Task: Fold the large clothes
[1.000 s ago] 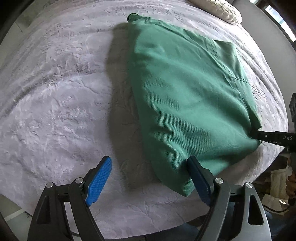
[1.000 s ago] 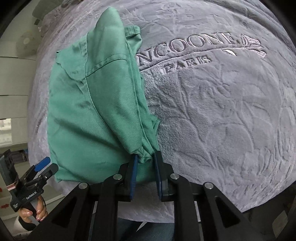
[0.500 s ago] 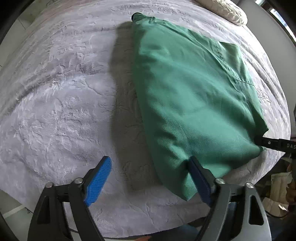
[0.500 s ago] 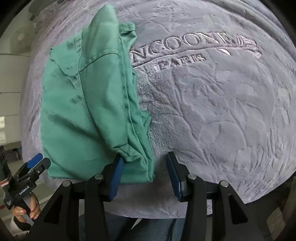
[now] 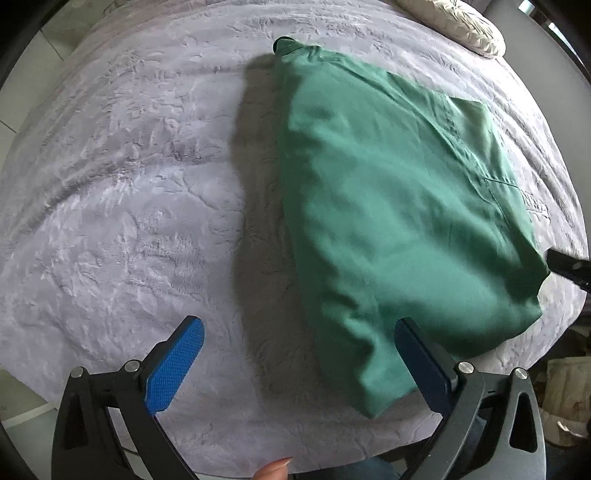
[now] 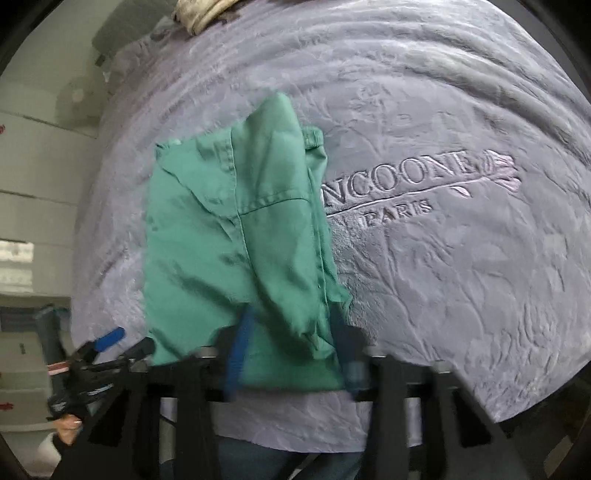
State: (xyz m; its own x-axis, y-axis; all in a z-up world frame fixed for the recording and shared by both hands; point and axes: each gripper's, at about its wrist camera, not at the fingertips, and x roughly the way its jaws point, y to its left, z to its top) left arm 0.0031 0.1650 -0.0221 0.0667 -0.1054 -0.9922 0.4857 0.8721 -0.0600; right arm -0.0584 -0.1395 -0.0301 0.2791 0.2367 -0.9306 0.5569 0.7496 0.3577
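Note:
A green garment, folded into a broad panel, lies on the grey plush bedspread. My left gripper points straight down over the bed's near edge and is wide open. The garment's near corner lies just inside its right finger, untouched by the left one. In the right wrist view the garment shows a seam and a raised fold. My right gripper is blurred and its jaws are closing, with the garment's bunched near edge between the pads. Its black tip shows at the garment's right corner.
The bedspread carries raised lettering to the right of the garment. A pale pillow lies at the far end. White cabinets stand beyond the bed's left side. A hand holding the left gripper shows at lower left.
The right gripper let go of the garment's edge and opened, then rose and drew back; its pads now blur around that edge. The left jaws widened a little and stayed in place.

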